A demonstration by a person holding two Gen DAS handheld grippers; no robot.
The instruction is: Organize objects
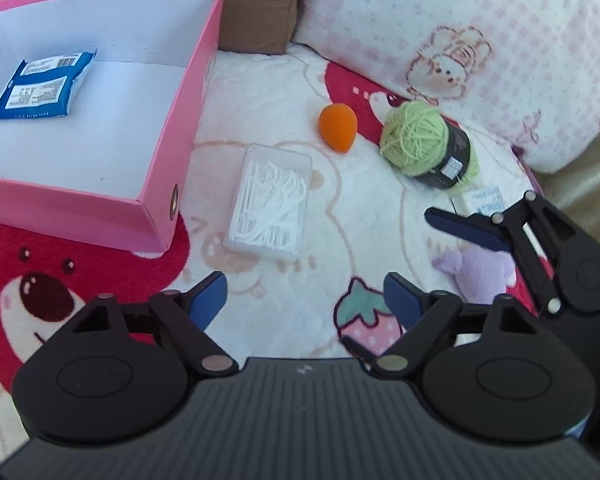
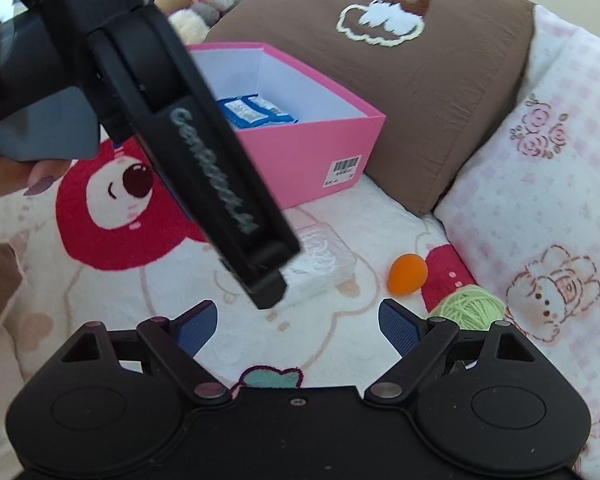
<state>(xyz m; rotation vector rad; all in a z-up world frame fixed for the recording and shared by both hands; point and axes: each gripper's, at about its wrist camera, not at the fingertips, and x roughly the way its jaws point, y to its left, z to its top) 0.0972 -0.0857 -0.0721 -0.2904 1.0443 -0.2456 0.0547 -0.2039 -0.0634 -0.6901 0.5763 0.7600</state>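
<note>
Because both the left gripper and the right gripper hover with jaws released and empty, close together, they could collide while reaching for the floss box near the pink box.

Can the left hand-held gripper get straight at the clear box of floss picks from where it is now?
Probably yes. The left hand-held gripper is open and empty, and the floss pick box lies flat on the blanket just ahead of its fingers with bare blanket between. The pink box sits to the left, apart from it.
</note>
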